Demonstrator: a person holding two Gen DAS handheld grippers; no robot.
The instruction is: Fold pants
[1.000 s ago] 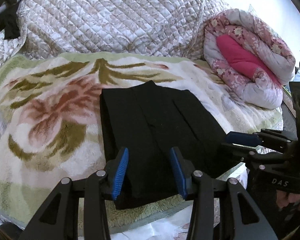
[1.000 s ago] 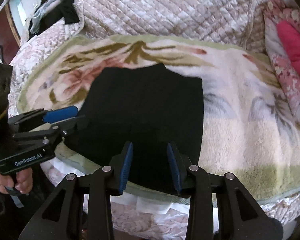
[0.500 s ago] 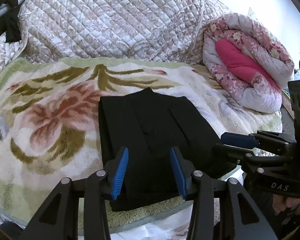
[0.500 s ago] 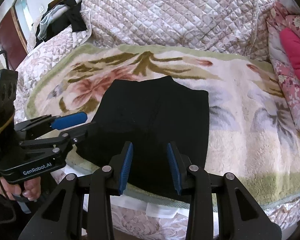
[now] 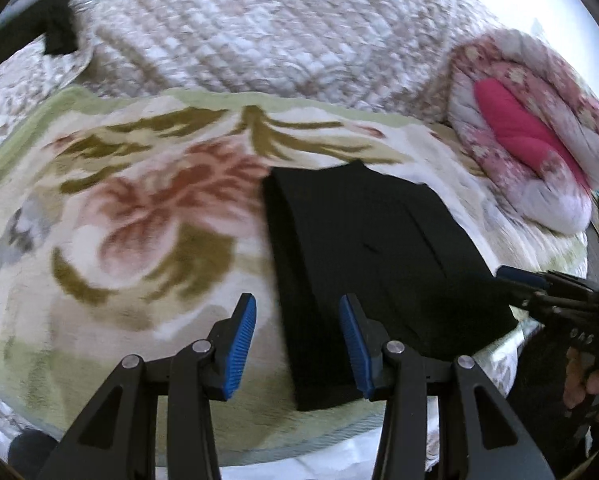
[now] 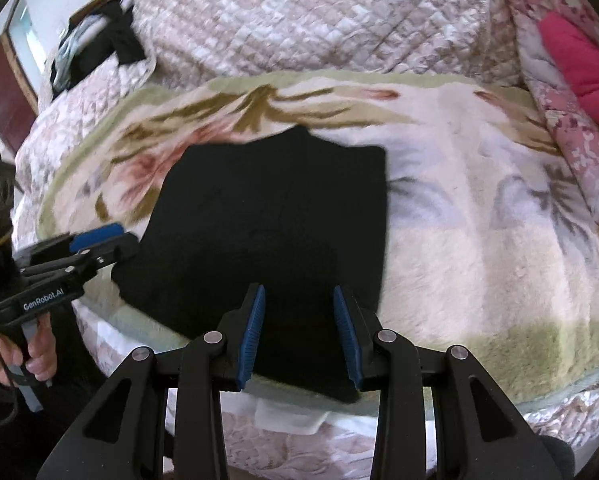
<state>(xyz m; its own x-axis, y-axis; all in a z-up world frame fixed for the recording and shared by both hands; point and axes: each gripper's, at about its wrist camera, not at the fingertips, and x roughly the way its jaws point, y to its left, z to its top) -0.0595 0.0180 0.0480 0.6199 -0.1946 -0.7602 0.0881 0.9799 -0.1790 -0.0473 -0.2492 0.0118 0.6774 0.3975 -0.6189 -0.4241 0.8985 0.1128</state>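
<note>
The black pants [image 5: 371,256] lie folded into a flat rectangle on the floral blanket [image 5: 131,216], near its front edge; they also show in the right wrist view [image 6: 267,224]. My left gripper [image 5: 297,314] is open and empty, above the left edge of the pants. My right gripper [image 6: 299,300] is open and empty, above the front edge of the pants. Each gripper shows in the other's view, the right one [image 5: 539,284] at the pants' right side, the left one [image 6: 91,240] at their left corner.
A quilted cover [image 5: 259,28] rises behind the blanket. A rolled pink floral duvet [image 5: 531,140] lies at the right. Dark clothes [image 6: 95,44] are piled at the back left. The bed's front edge [image 6: 299,420] runs below the pants.
My left gripper has swung left, so the pants now sit right of centre in its view. My right gripper has backed away slightly. Both stay open.
</note>
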